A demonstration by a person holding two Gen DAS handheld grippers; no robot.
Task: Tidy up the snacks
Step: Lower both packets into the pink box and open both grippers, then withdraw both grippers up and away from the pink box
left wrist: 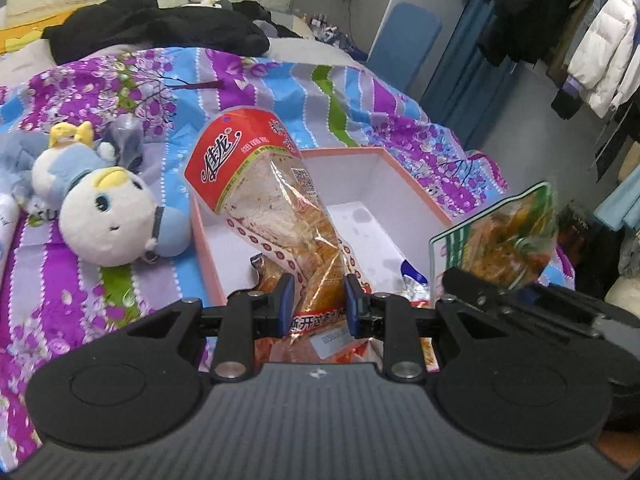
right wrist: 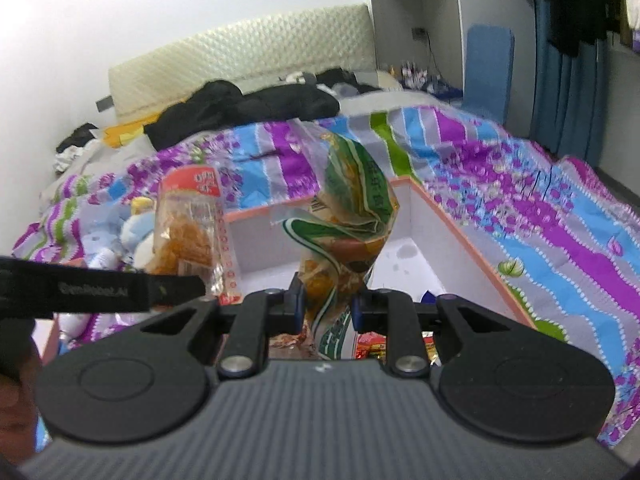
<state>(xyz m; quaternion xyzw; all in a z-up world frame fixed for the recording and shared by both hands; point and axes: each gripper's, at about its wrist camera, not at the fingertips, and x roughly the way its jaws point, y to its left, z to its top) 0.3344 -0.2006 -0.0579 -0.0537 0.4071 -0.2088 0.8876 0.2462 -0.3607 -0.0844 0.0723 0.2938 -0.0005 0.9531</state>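
My left gripper [left wrist: 316,304] is shut on a red-topped clear snack bag [left wrist: 276,192] and holds it upright over the near end of a pink-edged white box [left wrist: 352,160] on the bed. My right gripper [right wrist: 326,306] is shut on a green-striped snack bag [right wrist: 352,216], also held upright above the same box [right wrist: 452,228]. Each bag shows in the other view: the green one at the right in the left wrist view [left wrist: 500,236], the red one at the left in the right wrist view [right wrist: 192,224]. More snack packets [right wrist: 372,346] lie under the grippers.
The box sits on a purple, blue and green quilt [left wrist: 100,92]. A white and blue plush toy [left wrist: 104,208] lies left of the box. Black clothes [left wrist: 160,24] are piled at the bed's far end. Hanging coats [left wrist: 600,40] and blue curtains are to the right.
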